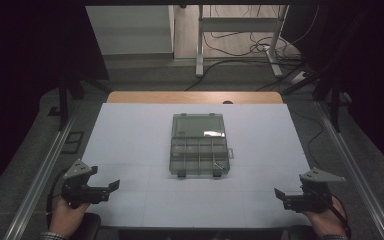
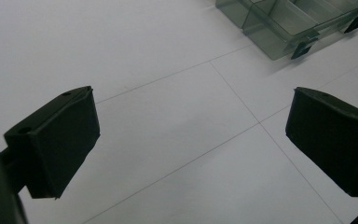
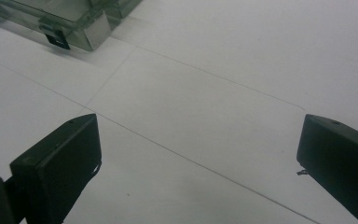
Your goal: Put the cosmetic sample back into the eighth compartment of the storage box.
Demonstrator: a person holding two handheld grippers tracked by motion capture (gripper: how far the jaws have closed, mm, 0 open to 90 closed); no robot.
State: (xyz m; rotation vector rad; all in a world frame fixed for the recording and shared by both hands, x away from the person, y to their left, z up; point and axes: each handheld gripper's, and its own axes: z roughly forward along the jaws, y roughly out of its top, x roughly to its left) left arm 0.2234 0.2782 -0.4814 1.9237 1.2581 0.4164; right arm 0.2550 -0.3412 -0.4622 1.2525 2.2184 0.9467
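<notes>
So the clear plastic organizer box (image 1: 199, 145) sat open in the middle of the white table (image 1: 130, 150), lid folded back, divided tray toward the person. Both grippers were well apart from it at the near corners: the left gripper (image 1: 111, 187) and the right gripper (image 1: 279, 193), each with jaws spread wide and nothing between them. The compartments looked mostly empty, though it was hard to tell from the high view.

Best bet for the approach was probably bringing both in level from the front corners, near the two dark latches (image 2: 302, 49), so the light box wouldn't skid on the smooth surface.

No brand, label or readable writing showed anywhere on the box or table.
</notes>
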